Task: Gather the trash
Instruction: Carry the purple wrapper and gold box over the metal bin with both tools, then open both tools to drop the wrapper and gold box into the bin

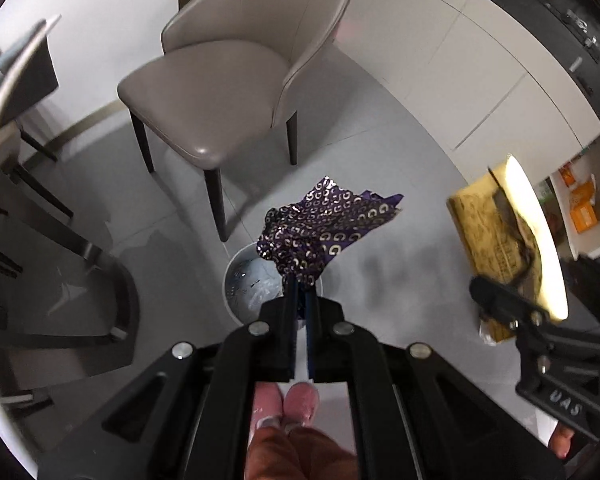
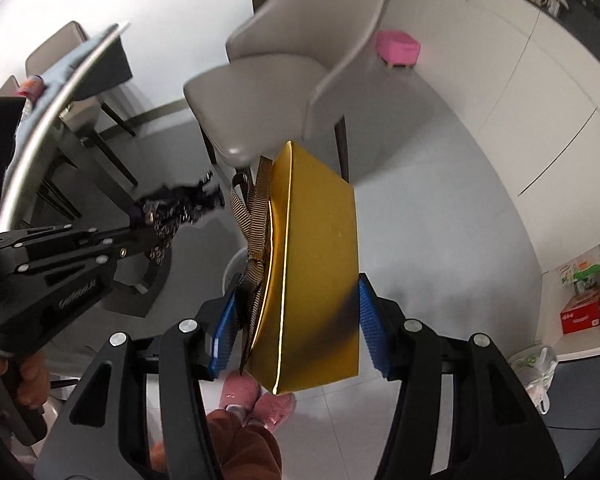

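At far left, the curved metal rim of a dark table [image 2: 48,92] arcs through both views; only the right wrist view shows the pale blue cloth [image 2: 60,68] lying along its top. Next comes the left gripper [image 1: 300,280], its jaws clenched on a crumpled purple foil wrapper with silver ring print [image 1: 324,228], which stands up from the fingertips directly above a round white waste bin lined with clear plastic [image 1: 236,280] on the grey tiled floor [image 1: 400,160]. The left wrist view looks into that bin; in the right wrist view it is almost wholly hidden behind the box. A grey-beige upholstered chair with dark legs [image 1: 220,80] stands beyond it. Further right, the right gripper [image 2: 296,320] grips a glossy gold rectangular box with a striped brown ribbon [image 2: 316,240], blue pads [image 2: 370,320] pressed on both sides, held in the air just above the floor. Pink slippers [image 2: 256,400] show below it. Only the right wrist view shows a small pink stool [image 2: 398,50] by the white cabinets [image 2: 500,80].
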Demonstrator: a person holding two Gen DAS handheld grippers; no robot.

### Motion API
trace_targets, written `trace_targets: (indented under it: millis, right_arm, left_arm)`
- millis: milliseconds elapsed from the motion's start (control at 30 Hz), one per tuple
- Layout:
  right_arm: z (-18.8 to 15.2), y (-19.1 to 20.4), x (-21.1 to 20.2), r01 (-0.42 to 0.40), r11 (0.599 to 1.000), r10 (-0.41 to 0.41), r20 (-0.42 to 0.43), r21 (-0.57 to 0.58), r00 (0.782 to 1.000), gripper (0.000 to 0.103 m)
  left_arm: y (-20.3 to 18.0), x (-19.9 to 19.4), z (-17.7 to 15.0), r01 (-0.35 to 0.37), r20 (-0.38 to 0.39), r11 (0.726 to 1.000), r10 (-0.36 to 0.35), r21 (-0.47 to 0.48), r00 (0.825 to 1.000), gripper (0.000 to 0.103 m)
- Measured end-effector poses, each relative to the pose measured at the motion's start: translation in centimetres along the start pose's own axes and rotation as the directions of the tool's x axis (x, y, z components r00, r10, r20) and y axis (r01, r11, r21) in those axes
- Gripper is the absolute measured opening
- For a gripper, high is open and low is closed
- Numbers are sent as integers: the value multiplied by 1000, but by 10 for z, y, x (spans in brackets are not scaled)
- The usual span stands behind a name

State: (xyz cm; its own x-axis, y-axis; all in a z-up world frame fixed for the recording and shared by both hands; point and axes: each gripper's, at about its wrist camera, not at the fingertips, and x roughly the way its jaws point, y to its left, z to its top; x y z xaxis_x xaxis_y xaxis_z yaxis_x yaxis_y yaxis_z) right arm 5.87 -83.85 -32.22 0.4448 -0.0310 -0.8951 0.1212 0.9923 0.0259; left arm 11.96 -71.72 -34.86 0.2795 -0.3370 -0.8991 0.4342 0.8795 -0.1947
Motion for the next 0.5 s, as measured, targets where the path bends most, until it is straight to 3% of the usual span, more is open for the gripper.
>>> trace_targets:
  millis: [167, 367, 433, 500]
  right_arm:
    - [-5, -7, 54, -25, 1000, 25, -32, -4, 999, 53]
    - [-7, -12, 95, -42, 999, 41, -60, -22, 997, 53]
    - [-5, -13, 105, -46, 999, 44, -70, -24, 997, 53]
    - [-3, -12, 112, -54, 998, 52, -78, -21, 996, 53]
  left_arm:
    - [6, 71, -3, -43, -34, 999, 43, -7, 999, 5]
    - [12, 119, -12, -43, -92, 999, 40, -30, 995, 9]
    - [14, 125, -14, -45, -104, 998, 41, -34, 994, 14]
    - [15, 129, -15, -54, -101, 998, 51, -27, 994, 41]
